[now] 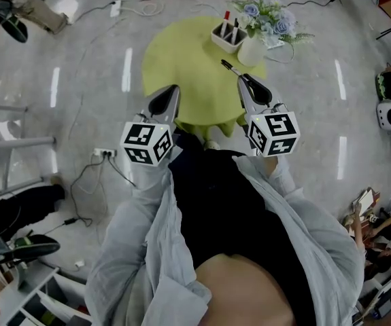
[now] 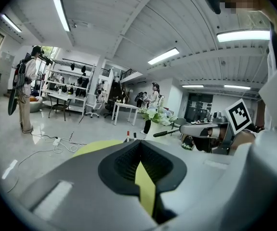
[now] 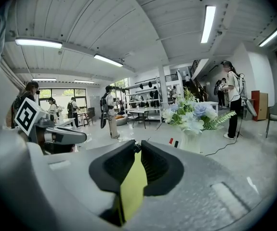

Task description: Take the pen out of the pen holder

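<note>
A white pen holder point(image 1: 217, 39) stands at the far side of a round yellow-green table point(image 1: 181, 60), with a red and a black pen upright in it point(image 2: 127, 135). My right gripper point(image 1: 243, 79) hangs over the table's near right part, shut on a black pen point(image 1: 230, 67) that sticks out past its tips toward the holder. In the left gripper view that pen point(image 2: 165, 133) juts level from the right gripper point(image 2: 182, 128). My left gripper point(image 1: 173, 89) is over the table's near edge, jaws together with nothing between them.
A white vase of blue and white flowers point(image 1: 253, 49) stands right beside the holder, close to the right gripper point(image 3: 137, 146). Cables and a power strip point(image 1: 104, 153) lie on the floor. People stand among desks and shelves in the background point(image 2: 26, 93).
</note>
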A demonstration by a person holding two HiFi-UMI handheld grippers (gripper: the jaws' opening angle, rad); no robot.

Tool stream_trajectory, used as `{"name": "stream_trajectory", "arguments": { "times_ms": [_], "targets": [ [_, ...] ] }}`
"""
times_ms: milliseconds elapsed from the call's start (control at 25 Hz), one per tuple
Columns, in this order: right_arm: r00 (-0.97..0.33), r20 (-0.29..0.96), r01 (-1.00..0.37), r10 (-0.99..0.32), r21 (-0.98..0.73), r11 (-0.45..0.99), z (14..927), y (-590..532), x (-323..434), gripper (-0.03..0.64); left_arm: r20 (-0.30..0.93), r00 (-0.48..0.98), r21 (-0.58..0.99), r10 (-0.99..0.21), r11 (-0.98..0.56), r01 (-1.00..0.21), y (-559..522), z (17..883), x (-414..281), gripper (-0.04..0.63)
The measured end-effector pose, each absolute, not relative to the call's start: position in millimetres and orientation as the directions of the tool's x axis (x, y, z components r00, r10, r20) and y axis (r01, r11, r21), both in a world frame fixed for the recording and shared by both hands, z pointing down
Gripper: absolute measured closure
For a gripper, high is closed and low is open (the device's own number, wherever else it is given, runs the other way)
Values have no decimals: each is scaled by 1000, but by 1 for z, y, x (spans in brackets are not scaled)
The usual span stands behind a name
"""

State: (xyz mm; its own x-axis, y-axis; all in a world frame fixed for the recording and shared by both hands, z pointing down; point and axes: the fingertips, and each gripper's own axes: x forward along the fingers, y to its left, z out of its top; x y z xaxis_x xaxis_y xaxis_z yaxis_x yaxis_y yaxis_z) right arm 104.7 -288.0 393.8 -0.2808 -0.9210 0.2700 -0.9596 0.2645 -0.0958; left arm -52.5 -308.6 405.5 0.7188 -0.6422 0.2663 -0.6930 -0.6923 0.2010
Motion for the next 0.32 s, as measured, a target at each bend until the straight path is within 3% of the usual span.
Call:
{"name": "stream_trajectory", "arguments": {
  "times_ms": [320],
  "targets": [
    [-277, 275, -961, -921, -98, 260, 396, -283, 109, 572, 284, 727, 199, -625, -704, -682, -301, 408, -45, 577]
  ]
}}
